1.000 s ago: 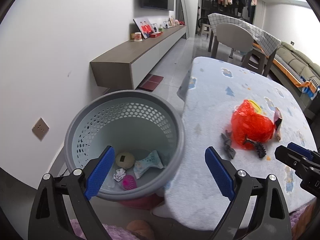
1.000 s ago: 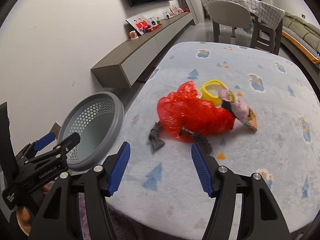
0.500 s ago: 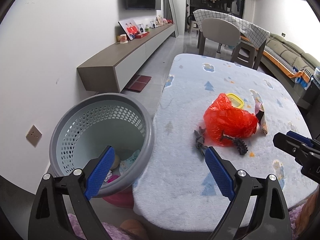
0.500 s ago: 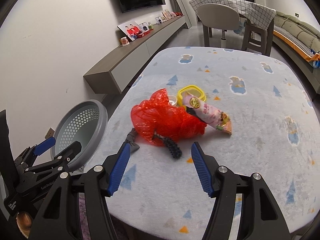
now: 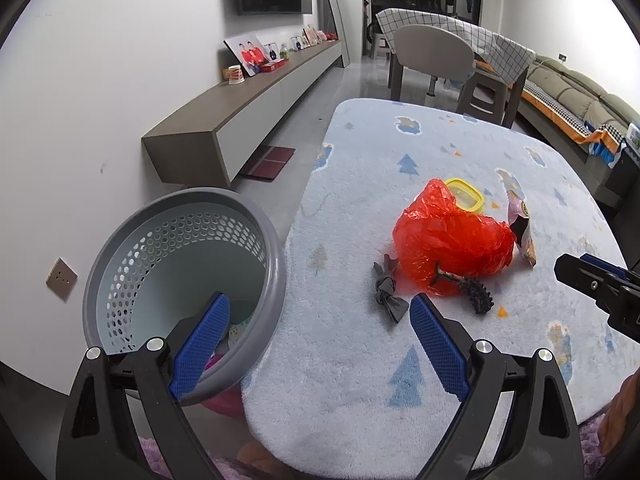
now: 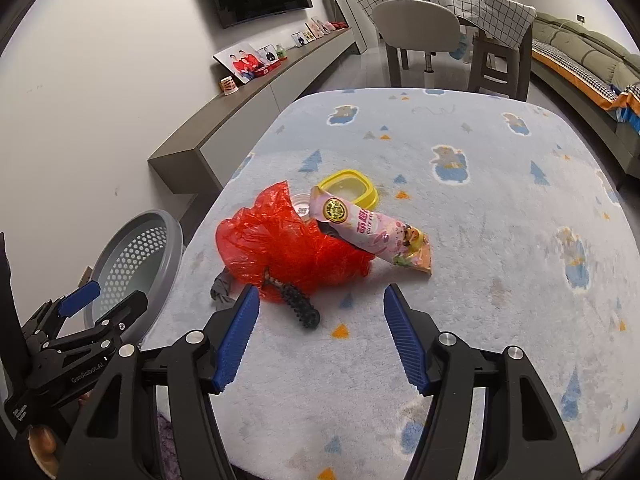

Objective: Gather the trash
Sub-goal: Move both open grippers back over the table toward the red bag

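Both grippers are held wide open, nothing gripped. Left gripper [image 5: 316, 340] is positioned over the gap between the grey perforated basket [image 5: 276, 256] and the table [image 5: 460, 148] edge; one blue pad is seen in front of the basket's rim, the other over the light-blue patterned cover. Right gripper [image 6: 318, 334] is aimed at the trash pile, well clear of contact.

Trash is clustered mid-table: a crumpled red plastic bag [image 6: 288, 248] with a pink snack wrapper [image 6: 370, 236] lying across its top right, one end resting on the table. A yellow lid [image 6: 352, 190] is seen just behind the bag, and a small white cap [image 6: 301, 205] between lid and bag. A black knobbed piece [image 6: 298, 304] is touching the bag's near edge; a grey knotted scrap [image 5: 386, 294] lies just beside the bag on the basket side.

A few items are partly visible at the basket bottom, not identifiable. Basket stands on the floor, close against the table edge.
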Action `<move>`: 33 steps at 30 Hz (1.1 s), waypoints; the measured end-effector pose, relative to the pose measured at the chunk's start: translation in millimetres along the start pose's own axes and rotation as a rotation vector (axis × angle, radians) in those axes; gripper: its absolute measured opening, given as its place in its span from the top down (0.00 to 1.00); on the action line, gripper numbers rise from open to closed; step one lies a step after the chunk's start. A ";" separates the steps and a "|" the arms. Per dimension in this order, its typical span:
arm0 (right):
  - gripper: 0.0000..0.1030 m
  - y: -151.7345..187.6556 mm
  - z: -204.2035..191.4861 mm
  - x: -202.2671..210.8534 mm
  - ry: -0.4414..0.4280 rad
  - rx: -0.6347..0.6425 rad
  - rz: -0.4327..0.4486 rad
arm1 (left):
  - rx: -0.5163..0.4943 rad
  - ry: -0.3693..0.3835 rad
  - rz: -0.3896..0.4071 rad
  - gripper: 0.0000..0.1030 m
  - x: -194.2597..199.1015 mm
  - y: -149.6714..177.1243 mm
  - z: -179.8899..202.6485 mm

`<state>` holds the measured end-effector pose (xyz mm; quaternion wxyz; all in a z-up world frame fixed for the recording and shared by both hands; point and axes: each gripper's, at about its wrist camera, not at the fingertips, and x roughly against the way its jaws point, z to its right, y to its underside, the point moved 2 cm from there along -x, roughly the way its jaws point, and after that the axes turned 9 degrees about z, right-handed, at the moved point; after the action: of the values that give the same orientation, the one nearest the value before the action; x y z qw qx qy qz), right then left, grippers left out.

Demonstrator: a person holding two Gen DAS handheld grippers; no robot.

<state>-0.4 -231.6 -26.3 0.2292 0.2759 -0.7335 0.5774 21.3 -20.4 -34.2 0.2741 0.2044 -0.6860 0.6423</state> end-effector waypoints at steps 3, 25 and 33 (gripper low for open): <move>0.40 -0.5 2.5 -3.4 0.005 -0.003 -0.003 | -0.005 0.006 -0.001 0.13 -4.8 -1.4 2.7; 0.40 14.1 -1.5 -40.0 0.027 0.016 -0.076 | 0.004 0.002 -0.028 0.13 -29.4 6.7 -5.4; 0.40 27.4 -7.2 -64.8 0.026 0.023 -0.141 | 0.012 0.006 -0.036 0.13 -34.8 11.0 -11.1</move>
<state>29.5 -210.6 -86.9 0.2757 0.3219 -0.7026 0.5715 42.2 -10.8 -64.6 0.2861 0.2165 -0.6775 0.6421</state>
